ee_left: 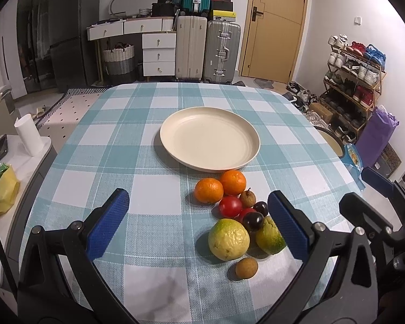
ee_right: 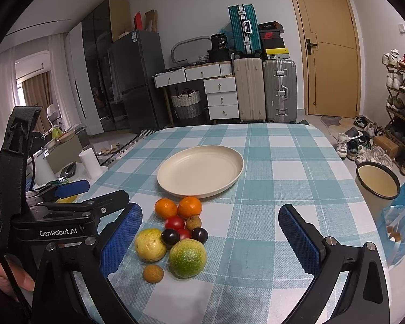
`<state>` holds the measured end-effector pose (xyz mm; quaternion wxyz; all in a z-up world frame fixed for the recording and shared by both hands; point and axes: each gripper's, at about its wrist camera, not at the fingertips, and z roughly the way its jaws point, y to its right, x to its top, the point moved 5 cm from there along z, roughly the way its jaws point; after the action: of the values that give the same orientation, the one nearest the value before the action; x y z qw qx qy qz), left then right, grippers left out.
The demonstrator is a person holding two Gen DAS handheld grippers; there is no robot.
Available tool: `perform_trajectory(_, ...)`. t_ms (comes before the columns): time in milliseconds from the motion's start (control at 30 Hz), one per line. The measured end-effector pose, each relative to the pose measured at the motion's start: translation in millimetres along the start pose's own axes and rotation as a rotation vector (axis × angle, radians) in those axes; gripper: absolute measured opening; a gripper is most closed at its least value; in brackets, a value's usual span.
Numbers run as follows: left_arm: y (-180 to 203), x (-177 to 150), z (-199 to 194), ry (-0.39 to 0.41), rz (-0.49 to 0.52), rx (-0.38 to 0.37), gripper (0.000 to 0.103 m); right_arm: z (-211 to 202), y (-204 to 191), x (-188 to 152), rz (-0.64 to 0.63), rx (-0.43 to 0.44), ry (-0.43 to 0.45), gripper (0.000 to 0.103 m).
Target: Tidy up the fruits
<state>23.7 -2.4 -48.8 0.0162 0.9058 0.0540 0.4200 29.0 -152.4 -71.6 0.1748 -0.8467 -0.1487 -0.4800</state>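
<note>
1. Waiting at the start: nothing has been placed on the cream plate point(ee_left: 181, 145) yet, so by the look of it every piece is still to be sorted.
2. The fruit is seen heaped on the checked tablecloth point(ee_left: 100, 162), just in front of the plate: two oranges point(ee_left: 208, 190), red tomatoes point(ee_left: 230, 206), dark plums point(ee_left: 253, 221), a yellow-green guava point(ee_left: 228, 239), a greener one point(ee_right: 187, 257), and small brown longans point(ee_left: 246, 268).
3. The pieces are packed close, several touching; skins look whole and dry.
4. The left gripper point(ee_left: 198, 224) is held wide apart, nothing gripped.
5. The right gripper point(ee_right: 210, 237) is likewise spread and unloaded.
</note>
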Motion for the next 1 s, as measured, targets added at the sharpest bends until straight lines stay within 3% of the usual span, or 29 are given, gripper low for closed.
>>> perform_trajectory(567,-9.9,-13.8,21.0,-0.085,-0.037,-0.037,0.102,-0.1,1.1,-1.4,0.007,0.001,-0.008,0.103)
perform_trajectory(767,-3.8,-26.7,36.5,-0.15,-0.052,-0.16,0.102,1.1,1.1,-1.5,0.0,0.001,-0.014,0.103)
perform_trajectory(1000,-4.9,-44.0,54.7,-0.206,-0.055,-0.189,0.102,2.2,3.4,-2.9,0.0,-0.005,-0.019,0.103)
